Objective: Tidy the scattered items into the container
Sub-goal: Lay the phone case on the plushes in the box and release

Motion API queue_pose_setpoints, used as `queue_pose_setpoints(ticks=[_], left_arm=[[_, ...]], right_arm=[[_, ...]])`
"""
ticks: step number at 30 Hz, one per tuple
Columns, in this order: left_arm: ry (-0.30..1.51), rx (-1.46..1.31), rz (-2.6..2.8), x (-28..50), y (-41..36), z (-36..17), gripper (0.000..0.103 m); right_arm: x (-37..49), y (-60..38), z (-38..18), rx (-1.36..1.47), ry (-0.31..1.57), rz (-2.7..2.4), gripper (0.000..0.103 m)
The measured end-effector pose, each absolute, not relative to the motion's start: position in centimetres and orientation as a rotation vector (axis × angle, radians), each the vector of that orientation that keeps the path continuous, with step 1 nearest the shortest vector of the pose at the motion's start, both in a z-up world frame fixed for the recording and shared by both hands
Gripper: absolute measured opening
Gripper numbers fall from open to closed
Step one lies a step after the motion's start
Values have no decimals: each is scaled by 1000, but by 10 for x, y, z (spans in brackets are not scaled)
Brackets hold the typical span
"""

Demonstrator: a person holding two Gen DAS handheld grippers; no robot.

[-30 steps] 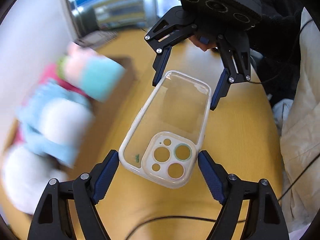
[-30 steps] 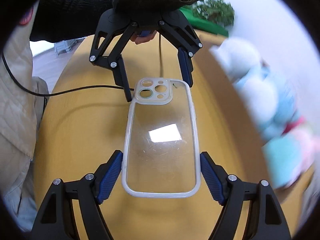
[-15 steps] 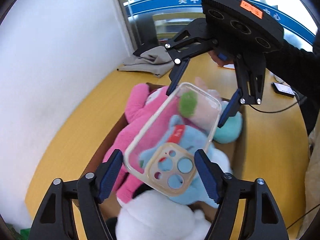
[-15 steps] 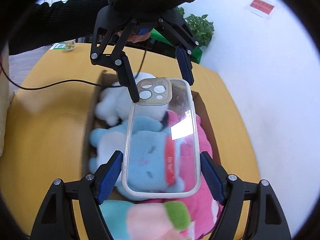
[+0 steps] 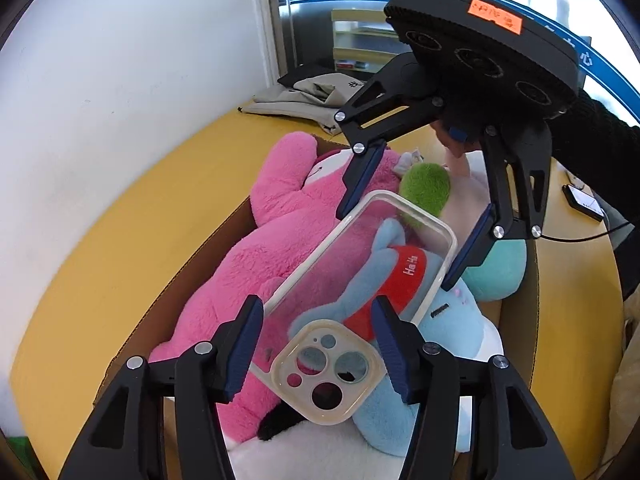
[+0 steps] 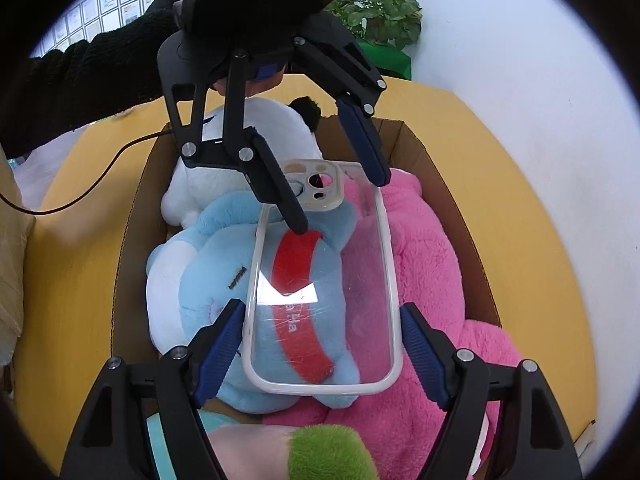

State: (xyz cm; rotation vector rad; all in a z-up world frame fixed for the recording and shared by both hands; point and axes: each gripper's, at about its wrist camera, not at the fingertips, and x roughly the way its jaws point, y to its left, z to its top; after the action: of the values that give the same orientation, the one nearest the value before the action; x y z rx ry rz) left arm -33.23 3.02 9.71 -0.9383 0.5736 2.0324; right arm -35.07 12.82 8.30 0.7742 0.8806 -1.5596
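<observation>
Above the open brown cardboard box (image 6: 448, 208) on the yellow worktop (image 6: 532, 216), a clear, cream-rimmed plastic phone case (image 6: 324, 280) hangs level over the plush toys packed inside. The right hand-held gripper (image 6: 320, 354) grasps its near, plain end by both long edges; the left hand-held gripper (image 5: 318, 346) is closing on the camera-cutout end, which sits between its blue pads. By the look of it, this is the placing step. Next, both would need to lower and let go so the case settles on the blue plush (image 6: 240, 264) and pink plush (image 6: 424, 264). Scuffs and a window glare mark its glossy back.
</observation>
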Motion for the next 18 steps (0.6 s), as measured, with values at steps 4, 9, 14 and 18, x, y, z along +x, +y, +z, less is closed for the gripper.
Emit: queue_pose_setpoints(ticks=[4,9,14,18], left_arm=[[536,-939,2113,-321,24,107,70],[384,-869,2355,-269,-9,136,97],[169,-871,2569,-184,-39,138,103],[45,-937,2699,-127,-49,119,103]], right_arm=[[-346,123,87,821,840,-1628,79],[-297,125,95,773,817,-1776,80],[-213,155,105,612,662,-1996,80],[-162,170,96,612,492,-2205,80]])
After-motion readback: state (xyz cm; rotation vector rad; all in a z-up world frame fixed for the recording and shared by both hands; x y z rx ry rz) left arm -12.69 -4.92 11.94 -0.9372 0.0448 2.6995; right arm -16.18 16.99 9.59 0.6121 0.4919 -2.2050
